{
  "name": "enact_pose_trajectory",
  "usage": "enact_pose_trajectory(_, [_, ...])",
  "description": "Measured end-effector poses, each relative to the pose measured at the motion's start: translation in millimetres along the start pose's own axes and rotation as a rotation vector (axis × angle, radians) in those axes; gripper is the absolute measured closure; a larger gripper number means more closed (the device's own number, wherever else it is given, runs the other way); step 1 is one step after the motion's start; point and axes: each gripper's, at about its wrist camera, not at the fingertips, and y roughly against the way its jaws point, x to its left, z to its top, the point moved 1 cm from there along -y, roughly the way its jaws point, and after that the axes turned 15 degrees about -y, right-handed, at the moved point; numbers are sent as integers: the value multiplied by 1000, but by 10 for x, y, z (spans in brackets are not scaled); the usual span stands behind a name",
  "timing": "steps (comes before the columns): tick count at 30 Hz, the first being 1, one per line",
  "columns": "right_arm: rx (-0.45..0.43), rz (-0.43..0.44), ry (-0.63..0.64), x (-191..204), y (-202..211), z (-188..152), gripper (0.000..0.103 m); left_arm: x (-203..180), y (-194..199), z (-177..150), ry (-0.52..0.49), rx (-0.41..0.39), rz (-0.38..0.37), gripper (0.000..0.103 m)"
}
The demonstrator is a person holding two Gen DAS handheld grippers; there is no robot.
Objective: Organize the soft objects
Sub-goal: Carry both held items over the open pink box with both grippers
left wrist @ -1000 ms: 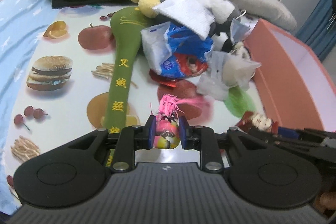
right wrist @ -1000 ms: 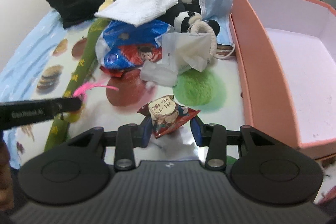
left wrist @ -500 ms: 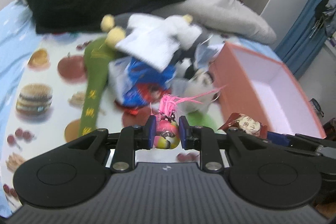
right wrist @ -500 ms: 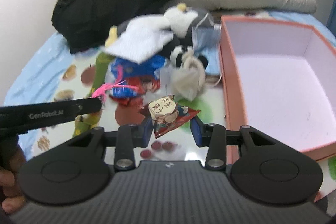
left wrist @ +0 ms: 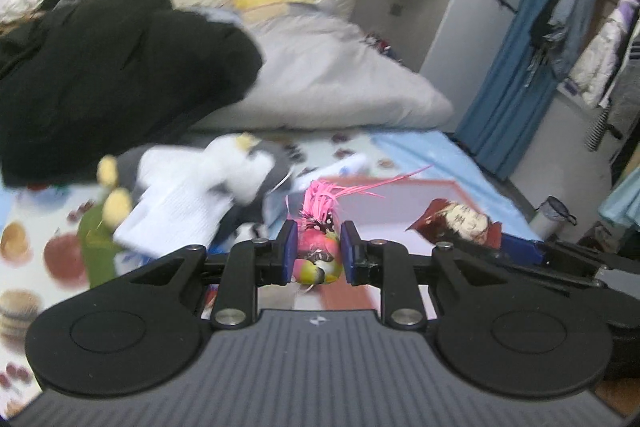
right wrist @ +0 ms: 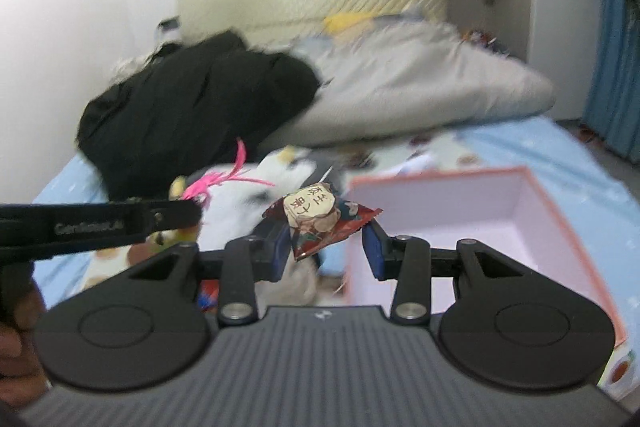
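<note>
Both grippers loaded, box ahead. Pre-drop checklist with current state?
1. Left gripper shut on the pink feathered toy: ok.
2. Right gripper shut on the snack packet: ok.
3. Pink box open, visible floor bare: ok.
4. Packet over the box: not ok, it sits at the near left corner.
5. Toy over the box: cannot tell, frames blurred.
</note>
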Motion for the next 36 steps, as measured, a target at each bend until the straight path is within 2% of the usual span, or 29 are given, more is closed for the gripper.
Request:
enact_pose_trajectory(5, [-89,-62,-27,-287,156,349,61,-329,-13,384,-52,-67,-49,76])
enact_pose_trajectory(8, [-113,-108,-32,-487,252,488,61,-566,-96,541,-91,-78,-90,76])
enact_pose_trajectory(10, [-113,-145,-35,-626,260,549,61,-750,-200,607,-122,-72,-111,76])
enact_pose_trajectory(14, [-53,-197,-85,-986,200,563,61,-1011,-433,669,-156,-46,-155,76])
enact_pose_trajectory(18, [42,-238,-159,-1393,1,478,61,-1236,-779,634,-179,16,-201,76])
enact_pose_trajectory(21, [101,-277,-199,-1628,-144,359,61,-1340,-1096,535,-195,90,-240,76])
enact_pose_trajectory(26, [181,-301,-236,-1859,-351,139,61,-1438,-1530,307,-175,232,-299,76])
enact_pose_trajectory(29, [222,-307,-249,-1961,-446,21,61,-1486,-1692,140,-166,296,-305,76])
enact_pose_trajectory(36, [265,-304,-276,-2100,-546,-112,60,-1578,-1910,-56,-173,356,-312,76])
